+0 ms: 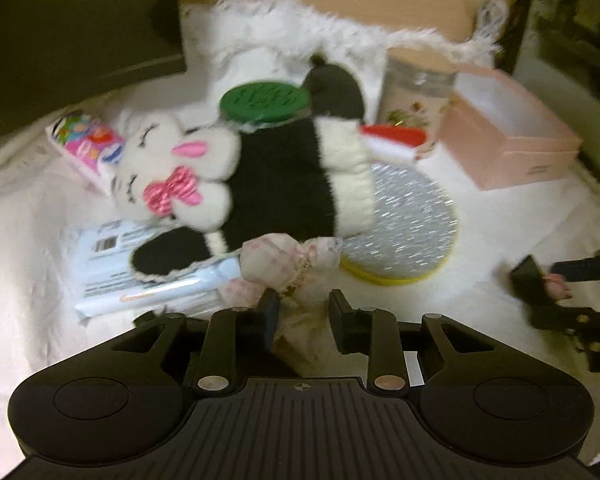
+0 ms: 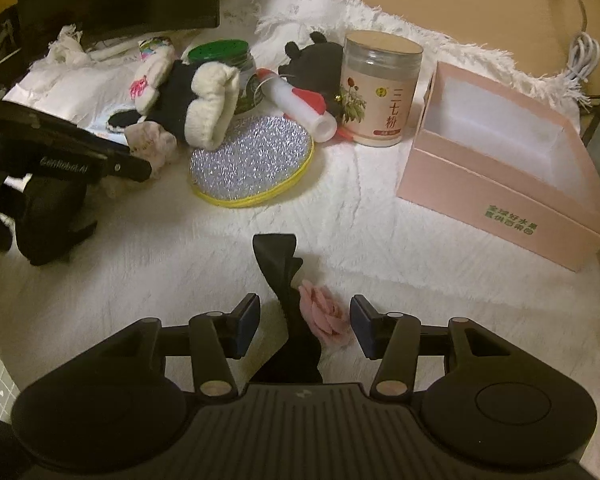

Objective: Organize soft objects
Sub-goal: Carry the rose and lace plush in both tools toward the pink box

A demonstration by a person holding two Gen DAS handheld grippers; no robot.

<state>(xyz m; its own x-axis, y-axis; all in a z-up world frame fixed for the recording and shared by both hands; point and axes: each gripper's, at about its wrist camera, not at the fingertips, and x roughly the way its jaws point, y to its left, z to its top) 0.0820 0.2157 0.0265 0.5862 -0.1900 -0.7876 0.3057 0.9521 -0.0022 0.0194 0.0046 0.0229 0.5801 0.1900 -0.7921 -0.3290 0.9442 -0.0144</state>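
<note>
Fingers of right gripper [image 2: 305,327] stood apart, empty; black bow with pink flower [image 2: 296,300] lay between them on white cloth [image 2: 340,216]. Looked light, limp; best pinched at dark middle, not petals. Left gripper [image 1: 304,320] parted around crumpled pink-white fabric [image 1: 288,260], contact unclear. Beyond fingers: plush mitten [image 1: 276,176], likely squashy, then pink box [image 2: 500,168].

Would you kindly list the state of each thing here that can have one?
Pink box: open, empty as far as visible.
Powder jar: upright, lid on.
Green-lidded jar: upright, lid on.
Left claw: open around pale pink cloth.
Right claw: open around black item with pink flower.
</note>
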